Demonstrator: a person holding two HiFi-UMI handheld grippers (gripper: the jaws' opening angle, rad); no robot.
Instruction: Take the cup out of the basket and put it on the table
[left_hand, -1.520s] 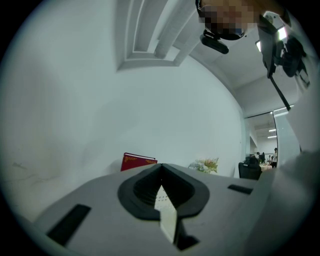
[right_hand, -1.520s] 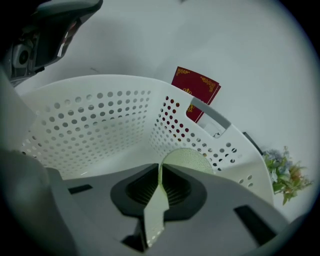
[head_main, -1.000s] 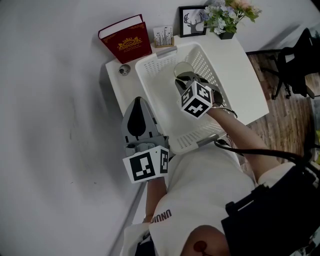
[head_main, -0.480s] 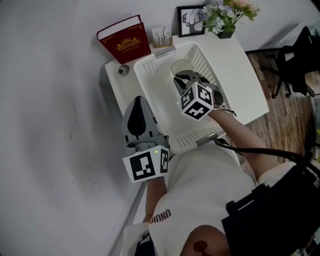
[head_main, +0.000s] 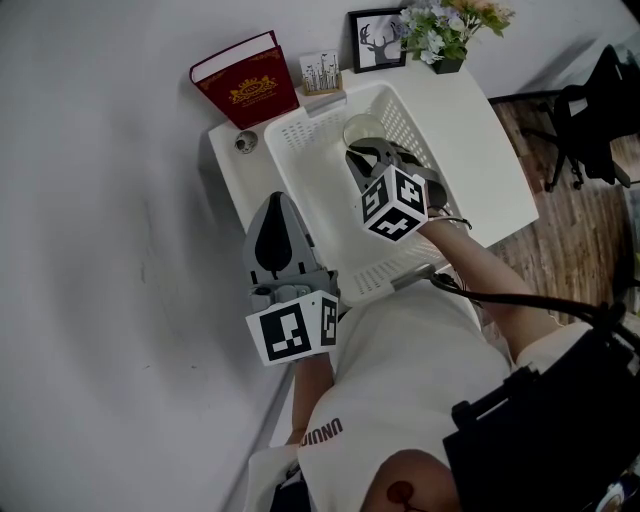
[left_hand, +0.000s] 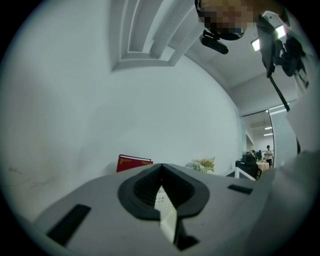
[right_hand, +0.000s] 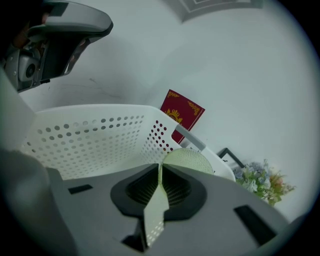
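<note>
Cup (head_main: 361, 129), pale green, sits right at the tips of my right gripper (head_main: 363, 156), inside the white perforated basket (head_main: 300, 185). My right fingers are drawn together with only a thin slit between them, and they seem to pinch the cup's near wall; in the right gripper view the cup's rounded rim (right_hand: 188, 160) rises just past and slightly right of the point where my fingers meet (right_hand: 160, 168). The basket's dotted wall (right_hand: 90, 135) curves around to the left of those fingers and beyond them. Further past the cup, outside the basket, a red book (right_hand: 182, 113) stands upright, with a framed picture (right_hand: 229, 157) and flowers (right_hand: 261, 186) off to the right of my fingers. My left gripper (head_main: 278, 203) hangs outside the basket, beside its near left wall, its fingers pressed together on nothing; through the left gripper view they meet (left_hand: 161, 168) with the red book (left_hand: 134, 162) and the flowers (left_hand: 202, 164) well beyond them. The basket rests on the white table (head_main: 492, 165), whose bare top lies to the right of my right fingers.
</note>
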